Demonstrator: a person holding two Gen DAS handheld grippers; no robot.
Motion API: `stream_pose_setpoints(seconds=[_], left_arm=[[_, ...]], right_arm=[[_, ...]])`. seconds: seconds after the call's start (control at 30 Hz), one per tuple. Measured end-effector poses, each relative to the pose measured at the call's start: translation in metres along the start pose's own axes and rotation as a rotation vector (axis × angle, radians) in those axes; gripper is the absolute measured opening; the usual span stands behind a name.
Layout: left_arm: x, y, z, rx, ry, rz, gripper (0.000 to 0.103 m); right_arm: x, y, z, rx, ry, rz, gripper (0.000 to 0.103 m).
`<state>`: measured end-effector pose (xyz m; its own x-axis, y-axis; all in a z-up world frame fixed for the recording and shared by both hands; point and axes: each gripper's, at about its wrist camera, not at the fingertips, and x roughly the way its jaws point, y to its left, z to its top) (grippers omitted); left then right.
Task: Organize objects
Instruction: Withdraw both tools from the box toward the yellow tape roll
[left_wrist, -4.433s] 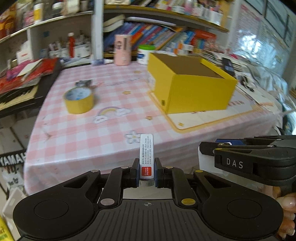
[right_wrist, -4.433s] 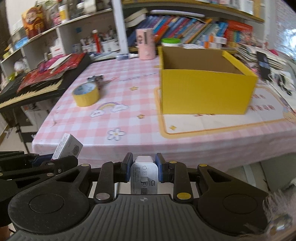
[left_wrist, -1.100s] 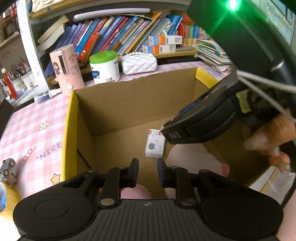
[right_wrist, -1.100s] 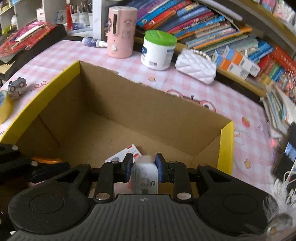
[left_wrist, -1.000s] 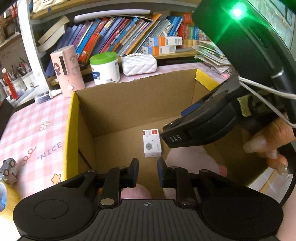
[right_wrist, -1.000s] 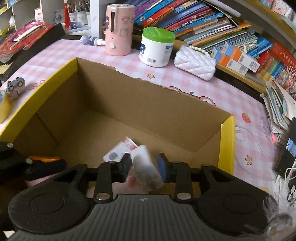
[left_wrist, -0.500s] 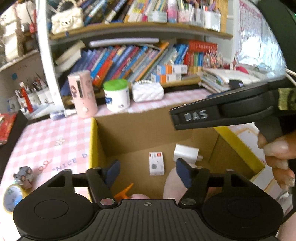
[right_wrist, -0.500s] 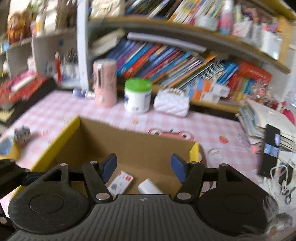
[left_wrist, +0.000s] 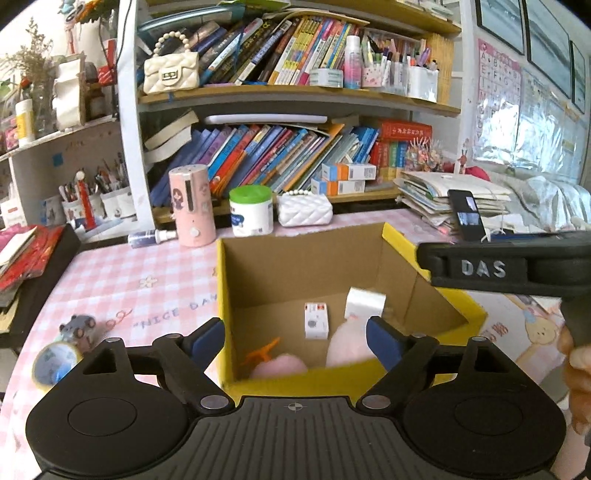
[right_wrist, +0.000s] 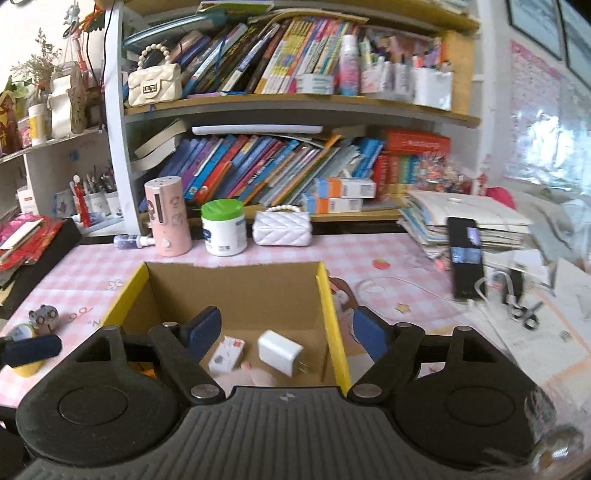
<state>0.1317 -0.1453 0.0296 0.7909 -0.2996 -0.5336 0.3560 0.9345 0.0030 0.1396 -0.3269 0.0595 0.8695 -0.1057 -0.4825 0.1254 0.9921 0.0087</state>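
Yellow box (right_wrist: 334, 314): white charger (right_wrist: 279, 352) and small carton (right_wrist: 226, 353) are laid inside, side by side. Left gripper (left_wrist: 295, 338) and right gripper (right_wrist: 286, 330) are held spread, empty, above it.

One yellow cardboard box (right_wrist: 338, 321) stood at lower centre, and inside lay one white charger (right_wrist: 279, 352), one small red-and-white carton (right_wrist: 226, 353) and two pink plush lumps (left_wrist: 280, 365). Behind it stood one pink cylinder (right_wrist: 168, 221), one green-lidded jar (right_wrist: 224, 228) and one white quilted purse (right_wrist: 282, 226).
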Motion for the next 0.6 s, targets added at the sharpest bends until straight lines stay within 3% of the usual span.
stream_pose_setpoints(seconds=[0.13, 0.3, 0.6], left_arm=[[-0.013, 0.009, -0.018, -0.013, 0.028, 0.011, 0.089], [-0.025, 0.023, -0.046, -0.037, 0.1, 0.032, 0.09], [-0.058, 0.061, -0.082, -0.103, 0.175, 0.074, 0.09]], right_arm=[[-0.022, 0.006, -0.025, 0.019, 0.014, -0.038, 0.079], [-0.034, 0.024, -0.061, 0.02, 0.098, -0.085, 0.079], [-0.058, 0.064, -0.095, 0.053, 0.211, -0.072, 0.082]])
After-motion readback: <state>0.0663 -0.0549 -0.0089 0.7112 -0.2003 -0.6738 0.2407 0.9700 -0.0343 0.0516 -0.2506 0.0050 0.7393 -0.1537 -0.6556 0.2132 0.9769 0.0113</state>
